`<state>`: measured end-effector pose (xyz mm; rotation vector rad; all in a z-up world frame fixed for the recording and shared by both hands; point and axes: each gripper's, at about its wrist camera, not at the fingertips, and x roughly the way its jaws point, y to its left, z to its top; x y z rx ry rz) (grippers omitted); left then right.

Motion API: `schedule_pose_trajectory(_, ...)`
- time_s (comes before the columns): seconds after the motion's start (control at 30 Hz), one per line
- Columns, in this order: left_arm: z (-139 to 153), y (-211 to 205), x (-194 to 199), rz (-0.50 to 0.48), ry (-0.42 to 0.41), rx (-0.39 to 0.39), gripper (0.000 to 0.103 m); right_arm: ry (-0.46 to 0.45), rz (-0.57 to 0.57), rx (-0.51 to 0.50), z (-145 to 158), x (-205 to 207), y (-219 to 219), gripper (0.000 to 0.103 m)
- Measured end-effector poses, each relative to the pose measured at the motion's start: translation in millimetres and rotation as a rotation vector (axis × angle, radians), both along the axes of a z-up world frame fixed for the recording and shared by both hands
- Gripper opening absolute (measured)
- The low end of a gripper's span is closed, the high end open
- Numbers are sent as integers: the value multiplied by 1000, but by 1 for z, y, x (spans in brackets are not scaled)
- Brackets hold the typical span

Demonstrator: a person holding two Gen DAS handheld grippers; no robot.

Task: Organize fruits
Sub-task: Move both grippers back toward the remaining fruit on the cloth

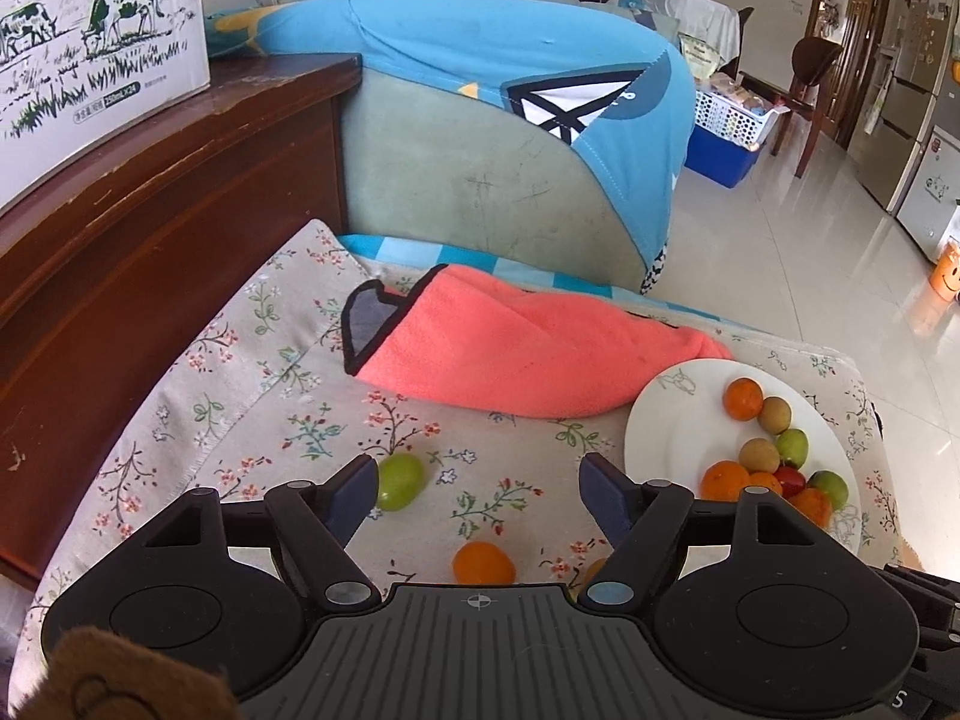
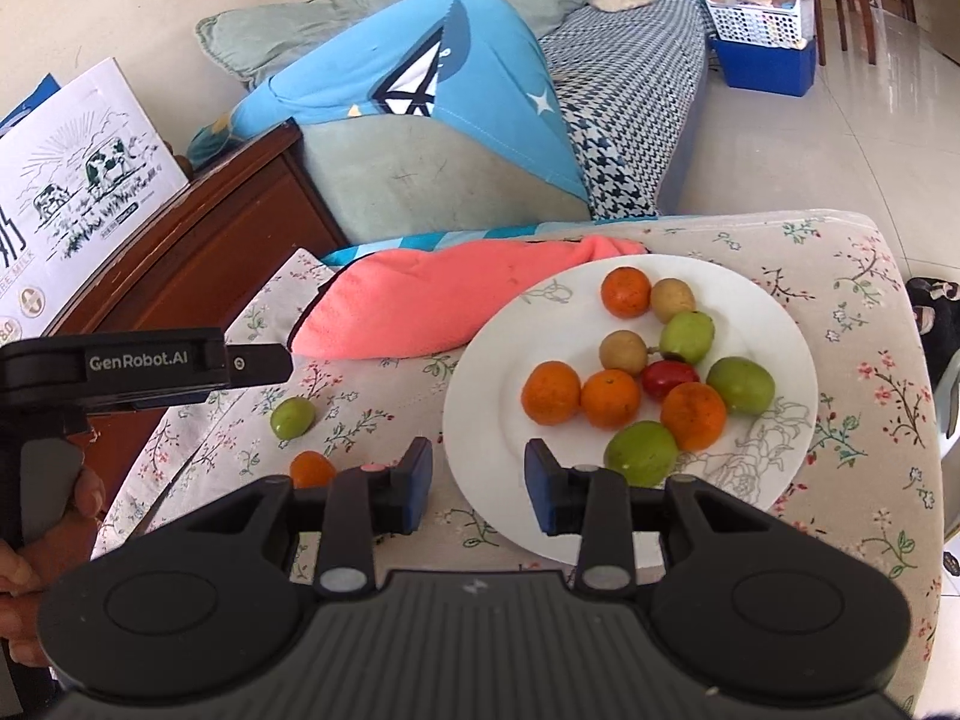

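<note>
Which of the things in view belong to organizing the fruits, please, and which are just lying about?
Belonging to the job:
- white plate of fruit
- loose green fruit on the floral cloth
- loose orange beside it

Just lying about:
- coral towel
- milk carton box
- blue cushion cover
- laundry basket

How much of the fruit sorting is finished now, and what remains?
Mostly done: ten fruits lie on the white plate. Nothing is in hand: the left gripper and right gripper are empty. Left: a green fruit and an orange on the floral cloth.
</note>
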<state>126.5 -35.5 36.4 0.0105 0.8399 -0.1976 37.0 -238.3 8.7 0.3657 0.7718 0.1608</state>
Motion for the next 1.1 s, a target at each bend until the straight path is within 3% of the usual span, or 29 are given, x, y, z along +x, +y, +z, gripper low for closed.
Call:
schedule_pose_trajectory(0.43, 2, 36, 5, 112, 28, -48, 77, -12, 103, -38, -5, -3, 24, 35)
schedule_pose_trajectory(0.73, -5, 49, 8, 153, 49, -36, 77, -10, 196, -85, -13, -4, 55, 35)
schedule_pose_trajectory(1.1, -37, 28, 12, 95, 109, -16, 78, 50, 175, -104, -34, 7, 71, 35)
